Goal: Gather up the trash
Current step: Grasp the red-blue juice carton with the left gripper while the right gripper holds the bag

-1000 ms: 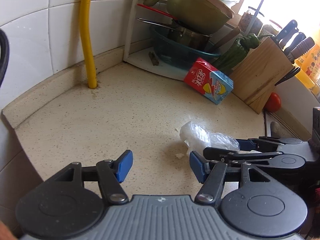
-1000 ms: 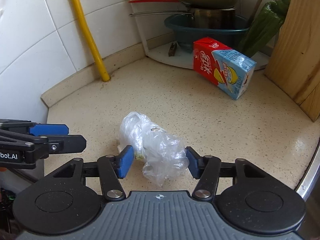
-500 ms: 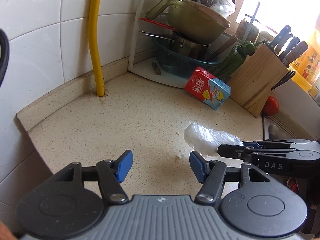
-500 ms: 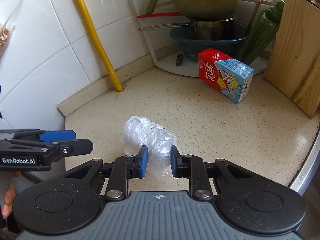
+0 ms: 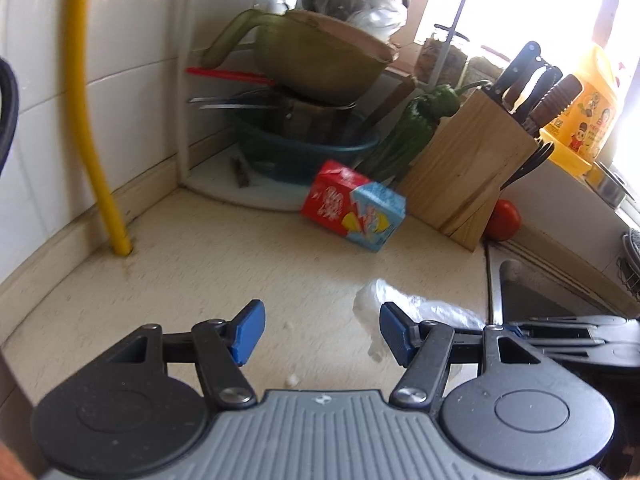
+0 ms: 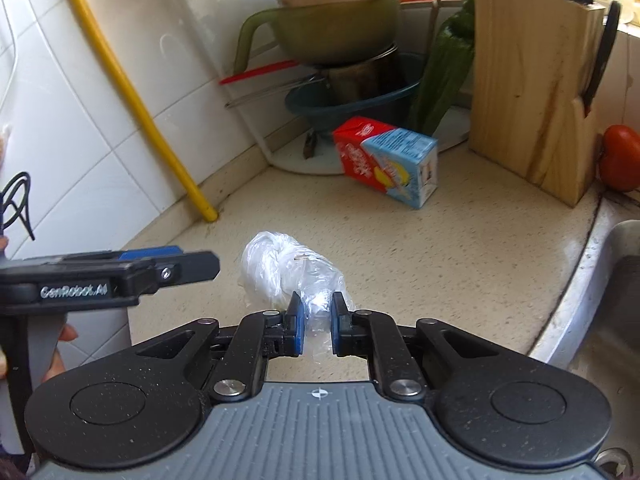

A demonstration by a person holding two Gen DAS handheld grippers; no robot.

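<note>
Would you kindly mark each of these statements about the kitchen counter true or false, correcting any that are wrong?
1. The right tool is shut on the crumpled plastic bag. True; its jaws have just been closing, with the bag between them.
2. The left tool grips the drink carton. False; its jaws stand open with nothing between them, and the carton lies far off by the knife block.
3. The drink carton stands upright. False; it lies tipped on its side on the countertop.
4. A tomato sits beside the knife block. True.
5. The yellow pipe lies flat on the countertop. False; it runs up the tiled wall.
</note>
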